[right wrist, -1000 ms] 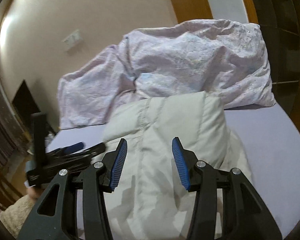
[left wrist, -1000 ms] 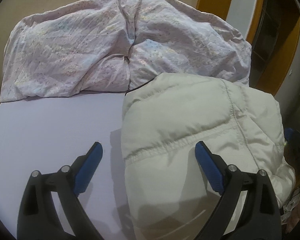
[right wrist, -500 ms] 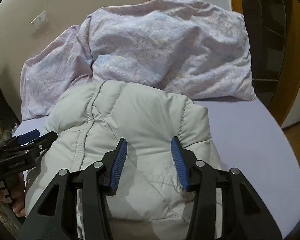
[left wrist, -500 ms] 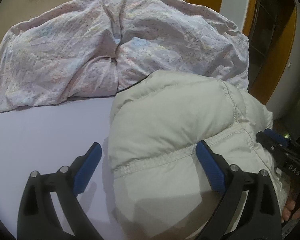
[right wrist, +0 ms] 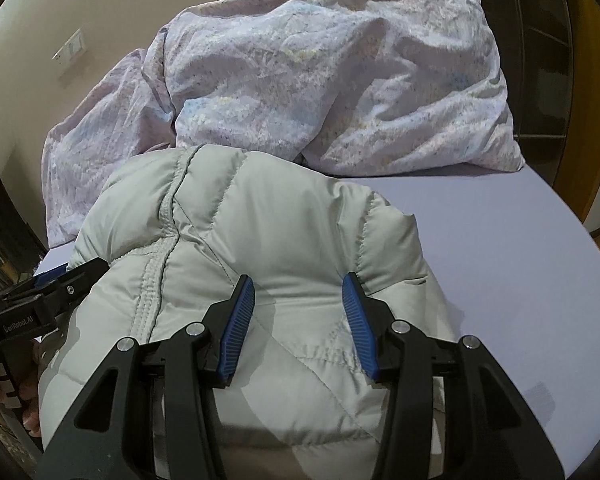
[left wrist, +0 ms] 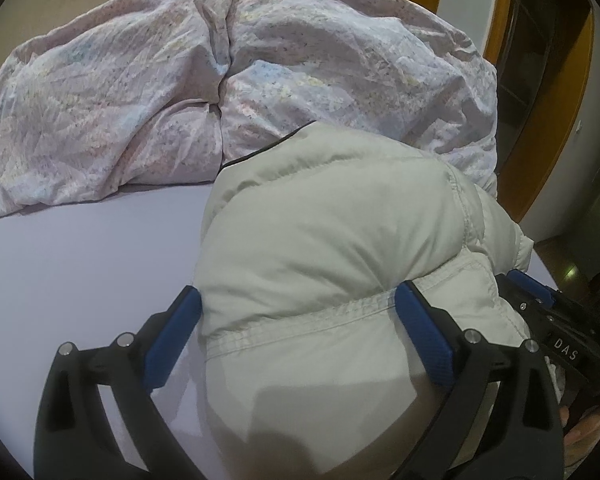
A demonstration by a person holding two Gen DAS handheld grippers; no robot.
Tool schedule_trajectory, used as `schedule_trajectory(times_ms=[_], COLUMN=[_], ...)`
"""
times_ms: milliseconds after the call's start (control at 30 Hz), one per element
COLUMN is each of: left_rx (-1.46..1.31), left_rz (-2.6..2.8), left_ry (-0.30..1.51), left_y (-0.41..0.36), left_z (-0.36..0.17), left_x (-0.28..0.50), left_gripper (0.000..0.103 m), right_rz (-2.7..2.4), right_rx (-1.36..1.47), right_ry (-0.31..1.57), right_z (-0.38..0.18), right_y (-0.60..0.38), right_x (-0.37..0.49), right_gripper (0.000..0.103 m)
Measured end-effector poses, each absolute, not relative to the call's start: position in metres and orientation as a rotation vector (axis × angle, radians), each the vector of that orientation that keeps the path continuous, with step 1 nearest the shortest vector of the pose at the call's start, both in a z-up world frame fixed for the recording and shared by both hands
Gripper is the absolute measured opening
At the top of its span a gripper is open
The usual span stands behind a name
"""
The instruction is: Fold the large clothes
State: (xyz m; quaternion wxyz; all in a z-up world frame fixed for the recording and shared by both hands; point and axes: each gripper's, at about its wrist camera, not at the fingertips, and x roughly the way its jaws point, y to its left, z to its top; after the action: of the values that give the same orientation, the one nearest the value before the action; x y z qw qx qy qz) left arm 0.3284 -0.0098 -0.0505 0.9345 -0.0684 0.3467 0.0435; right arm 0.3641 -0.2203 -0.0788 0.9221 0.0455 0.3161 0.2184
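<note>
Puffer jacket (left wrist: 340, 240) bundled on bed (left wrist: 80, 260), in front of floral duvet (left wrist: 140, 100). Left gripper (left wrist: 298, 320) & right gripper (right wrist: 300, 304): both apart, straddling jacket bulk, prob. to compress fold.

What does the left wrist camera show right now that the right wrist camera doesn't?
Only the left wrist view shows the sheet stretching out on the jacket's left, and the thick stitched seam between the left gripper and its open jaws.

Only the right wrist view shows the sheet on the jacket's right, a wall switch, and the right gripper with jaws open over quilted fabric.

Both show the pale puffy jacket lying in front of the rumpled floral duvet, and each glimpses the other gripper at its edge.
</note>
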Motion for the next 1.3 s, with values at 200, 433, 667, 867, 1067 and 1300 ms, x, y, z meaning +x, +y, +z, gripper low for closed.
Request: schedule_trajectory(times_ms=[200, 433, 667, 867, 1067, 1300], left_rx=[-0.103, -0.07, -0.069, -0.07, -0.068, -0.067], left_rz=[0.11, 0.132, 0.134, 0.136, 0.135, 0.141], left_ry=[0.694, 0.679, 0.677, 0.671, 0.668, 0.657], left_y=[-0.015, -0.019, -0.019, -0.018, -0.017, -0.015], left_z=[-0.057, -0.062, -0.065, -0.068, -0.07, -0.072], left_x=[0.328, 0.327, 0.328, 0.328, 0.328, 0.329], left_gripper=[0.099, 0.1, 0.1, 0.1, 0.1, 0.101], right_rz=[0.452, 0.451, 0.45, 0.45, 0.449, 0.457], right_rx=[0.1, 0.1, 0.105, 0.106, 0.103, 0.103], right_ry=[0.651, 0.658, 0.665, 0.666, 0.667, 0.664], right_z=[-0.085, -0.093, -0.098, -0.099, -0.099, -0.103], right_y=[-0.22, -0.217, -0.216, -0.215, -0.215, -0.214], right_x=[0.365, 0.367, 0.368, 0.368, 0.369, 0.371], right_gripper=[0.048, 0.048, 0.048, 0.048, 0.048, 0.048])
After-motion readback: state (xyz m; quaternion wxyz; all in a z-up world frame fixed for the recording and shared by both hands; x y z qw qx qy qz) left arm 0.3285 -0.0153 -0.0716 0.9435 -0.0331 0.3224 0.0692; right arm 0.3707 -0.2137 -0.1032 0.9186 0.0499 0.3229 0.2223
